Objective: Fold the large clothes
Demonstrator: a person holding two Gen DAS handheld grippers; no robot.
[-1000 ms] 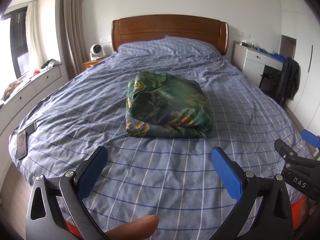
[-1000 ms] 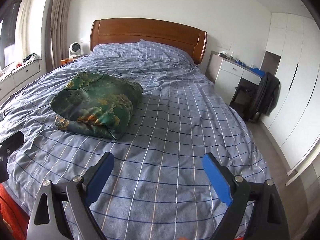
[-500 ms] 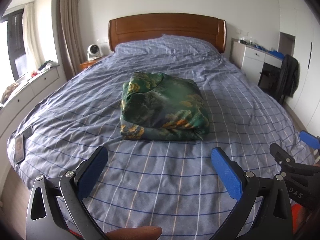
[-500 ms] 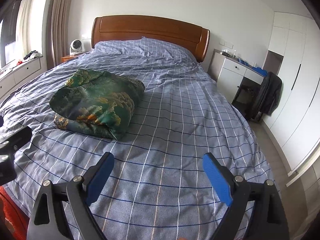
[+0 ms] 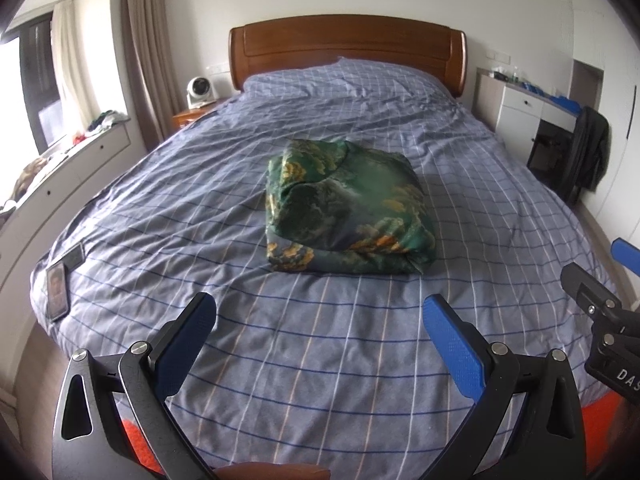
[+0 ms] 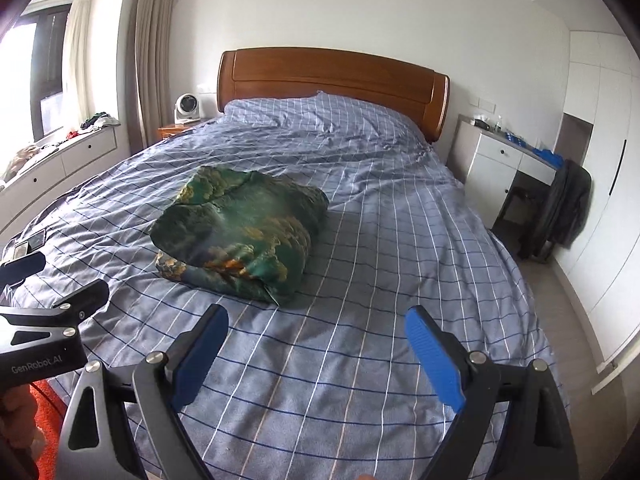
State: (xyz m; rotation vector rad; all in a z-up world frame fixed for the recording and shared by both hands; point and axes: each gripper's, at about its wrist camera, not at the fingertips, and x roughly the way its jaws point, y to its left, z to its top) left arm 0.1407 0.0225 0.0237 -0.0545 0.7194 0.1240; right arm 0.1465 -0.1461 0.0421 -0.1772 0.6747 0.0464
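Note:
A green garment with gold print point(image 5: 346, 210) lies folded into a thick bundle in the middle of the bed point(image 5: 320, 360); the right wrist view shows the same garment point(image 6: 240, 232) left of centre. My left gripper point(image 5: 318, 320) hangs open over the foot of the bed, well short of the bundle, nothing between its blue pads. My right gripper point(image 6: 316, 334) is open too, empty, to the right of the bundle and nearer the foot. Each gripper appears at the edge of the other's view.
A phone point(image 5: 56, 290) and a dark card lie at the bed's left edge. A wooden headboard point(image 5: 344, 48) stands at the far end, a fan point(image 5: 199, 90) on a nightstand left of it. A white desk and a chair with a dark jacket point(image 6: 568, 208) stand at the right.
Both grippers have drawn back from the bundle and risen, so the garment looks smaller and farther. Both stay open and the garment has not moved.

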